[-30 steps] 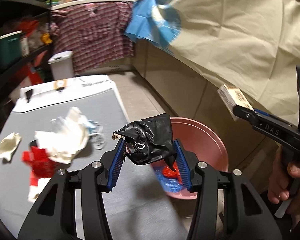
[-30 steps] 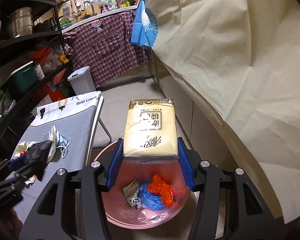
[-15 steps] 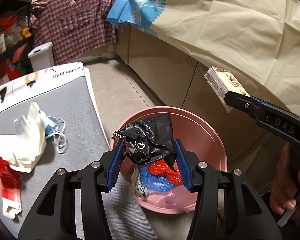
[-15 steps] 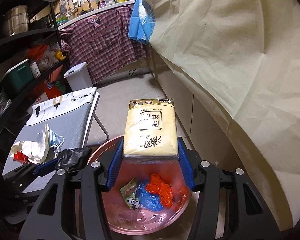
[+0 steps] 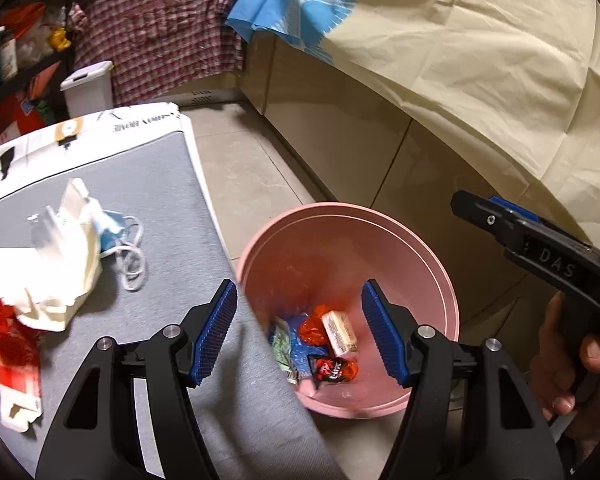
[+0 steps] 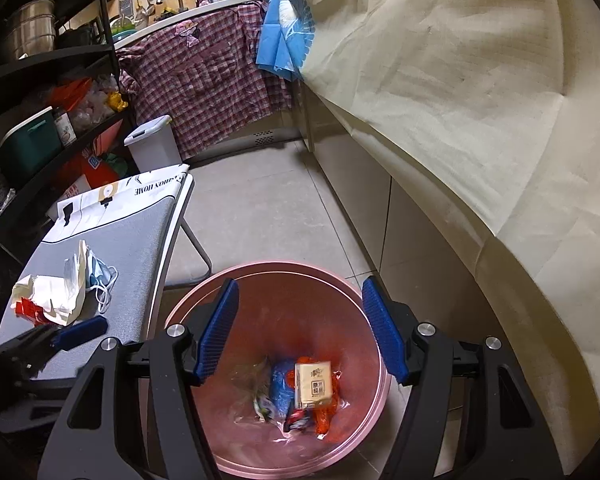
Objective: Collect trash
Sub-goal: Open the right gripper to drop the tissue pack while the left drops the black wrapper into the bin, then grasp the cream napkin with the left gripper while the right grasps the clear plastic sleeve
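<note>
Left tongs (image 5: 296,332): wide apart and empty, low centre of the left wrist view, one blue pad over the table's right edge, the other over the basin.
Right tongs (image 6: 298,328): wide apart, nothing between the pads, centred over the basin in the right wrist view.
Writing on the right tool: "DAS" in raised letters on its black finger, seen at the right edge of the left wrist view.
Pink basin (image 6: 364,300): on the floor just beside the table's right edge, lower centre of both views.
Tissue pack (image 6: 313,385): beige, with printed characters too small to read, lying in the basin on top of the other trash.
Snack wrapper (image 5: 334,369): red and black, lettering looks like "Lay's", lower part of the basin.
Other trash in the basin: a blue bag (image 6: 281,388) and an orange wrapper (image 5: 313,326), pressed together beside the tissue pack.
Table (image 5: 168,208): grey top, left half of both views; the white cover at its far end reads "FASHION HOME".
Trash on the table: crumpled white paper (image 5: 56,264), a blue face mask (image 5: 114,226) touching it, and a red and white packet (image 5: 14,356) at the lower left.
Open room: bare tiled floor (image 6: 260,208) between the table and the cabinet fronts, upper centre.
</note>
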{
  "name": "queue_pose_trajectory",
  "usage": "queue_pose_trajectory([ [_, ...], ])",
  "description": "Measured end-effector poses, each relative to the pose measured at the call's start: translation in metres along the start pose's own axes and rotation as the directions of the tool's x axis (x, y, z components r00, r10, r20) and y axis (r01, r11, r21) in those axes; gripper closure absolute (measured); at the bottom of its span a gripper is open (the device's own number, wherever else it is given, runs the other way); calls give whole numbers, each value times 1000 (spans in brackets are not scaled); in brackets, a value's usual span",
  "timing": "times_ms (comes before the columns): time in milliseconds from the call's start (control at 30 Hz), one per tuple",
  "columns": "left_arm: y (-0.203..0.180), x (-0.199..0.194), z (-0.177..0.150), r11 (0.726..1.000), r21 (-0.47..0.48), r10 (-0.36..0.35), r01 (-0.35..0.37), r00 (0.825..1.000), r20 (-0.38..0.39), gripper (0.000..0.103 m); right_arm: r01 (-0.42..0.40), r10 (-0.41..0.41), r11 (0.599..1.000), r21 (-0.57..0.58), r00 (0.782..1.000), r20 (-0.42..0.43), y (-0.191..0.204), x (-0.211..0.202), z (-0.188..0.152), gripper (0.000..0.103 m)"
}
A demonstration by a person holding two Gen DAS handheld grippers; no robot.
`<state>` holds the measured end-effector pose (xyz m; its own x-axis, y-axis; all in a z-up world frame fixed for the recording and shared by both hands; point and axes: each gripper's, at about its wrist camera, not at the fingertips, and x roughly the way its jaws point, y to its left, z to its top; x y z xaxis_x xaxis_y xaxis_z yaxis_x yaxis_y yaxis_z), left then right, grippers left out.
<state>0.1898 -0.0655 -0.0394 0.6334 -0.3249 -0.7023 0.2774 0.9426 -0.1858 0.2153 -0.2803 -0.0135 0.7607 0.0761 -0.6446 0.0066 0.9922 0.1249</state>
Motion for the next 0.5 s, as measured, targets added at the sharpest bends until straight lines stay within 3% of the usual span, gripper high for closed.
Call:
queue_pose_trajectory([
  [500, 41, -103, 0, 997, -41, 62, -58, 991, 121, 39, -21, 23, 1000, -20, 997, 69, 13, -45, -3, 40],
])
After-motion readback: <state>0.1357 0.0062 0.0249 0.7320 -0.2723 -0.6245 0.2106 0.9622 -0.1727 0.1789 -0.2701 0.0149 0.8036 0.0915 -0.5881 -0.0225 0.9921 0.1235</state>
